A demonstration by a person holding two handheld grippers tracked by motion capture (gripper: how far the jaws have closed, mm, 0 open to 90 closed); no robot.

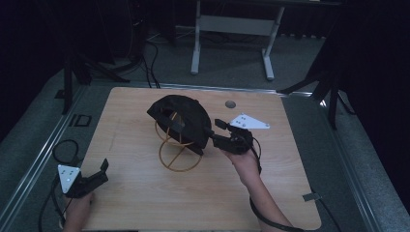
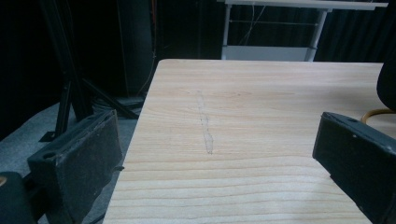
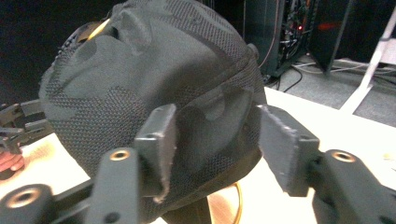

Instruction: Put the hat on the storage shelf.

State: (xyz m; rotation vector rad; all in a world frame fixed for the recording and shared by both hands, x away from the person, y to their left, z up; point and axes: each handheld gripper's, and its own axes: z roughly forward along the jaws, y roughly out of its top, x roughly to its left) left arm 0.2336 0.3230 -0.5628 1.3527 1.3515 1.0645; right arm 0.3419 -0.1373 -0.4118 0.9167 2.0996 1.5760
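A black mesh-fabric cap (image 1: 181,116) sits draped over a round yellow wire stand (image 1: 178,155) near the middle of the pale wooden table (image 1: 145,193); the stand's ring base rests flat on the wood, and its curved hoops rise up under the cap's crown; the cap's brim end points toward the right gripper.

The right gripper (image 1: 216,129), held in the person's right hand (image 1: 244,162), is level with the cap's lower edge at the cap's right side; in the right gripper view its 2 black jaws stand apart, one on each side of the cap's (image 3: 154,88) brim end; a visible gap shows between each pad and the fabric, so the tool is open and clamps nothing; a short arc of the yellow stand (image 3: 238,200) shows beneath the cap.

The left gripper (image 1: 99,173) rests at the table's near left corner in the person's left hand (image 1: 77,208), well apart from the cap; in the left gripper view its 2 jaws stand wide with bare wood (image 2: 243,116) between them; it is open and holds nothing; the stand's yellow ring (image 2: 376,114) shows at the far right edge.
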